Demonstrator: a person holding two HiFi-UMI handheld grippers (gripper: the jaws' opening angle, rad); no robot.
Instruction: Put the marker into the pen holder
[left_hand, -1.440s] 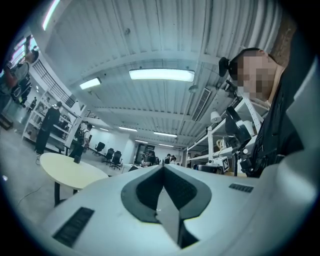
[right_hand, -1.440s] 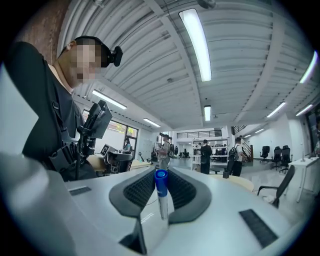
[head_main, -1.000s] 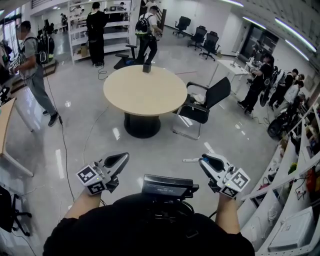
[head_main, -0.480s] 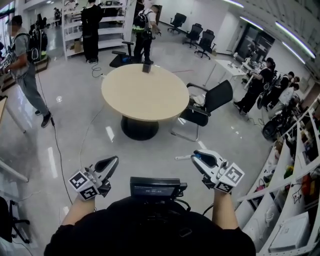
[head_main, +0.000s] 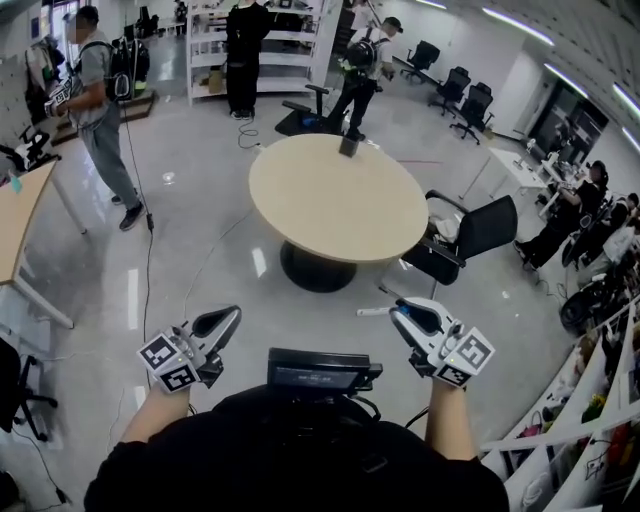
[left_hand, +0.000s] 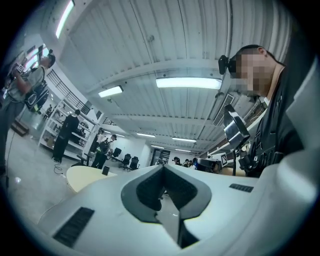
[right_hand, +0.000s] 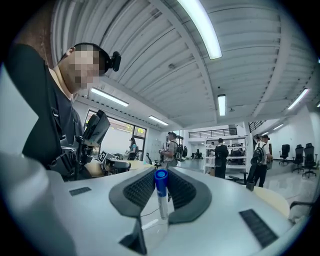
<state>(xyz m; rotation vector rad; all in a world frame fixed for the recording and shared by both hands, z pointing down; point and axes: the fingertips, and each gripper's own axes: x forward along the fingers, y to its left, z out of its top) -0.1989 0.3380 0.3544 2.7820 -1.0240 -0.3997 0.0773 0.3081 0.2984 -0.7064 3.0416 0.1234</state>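
Observation:
My right gripper (head_main: 402, 313) is shut on a white marker (head_main: 372, 312) with a blue cap, whose end sticks out to the left of the jaws. In the right gripper view the marker (right_hand: 161, 192) stands upright between the dark pads (right_hand: 184, 192), cap up. My left gripper (head_main: 228, 319) is held at waist height, shut with nothing in it; its jaws meet in the left gripper view (left_hand: 162, 189). A small dark pen holder (head_main: 349, 146) stands at the far edge of the round beige table (head_main: 330, 205), several steps ahead of both grippers. It also shows small as the pen holder (left_hand: 105, 170) in the left gripper view.
A black office chair (head_main: 470, 235) stands at the table's right. People stand beyond the table by white shelves (head_main: 215, 40), and one person (head_main: 100, 110) is at the left. A wooden desk (head_main: 15, 235) is at the left edge. A cable (head_main: 150, 270) trails over the glossy floor.
The view has swung so that the round table sits further right in the frame. Both grippers keep their places in front of the body, and the marker stays held.

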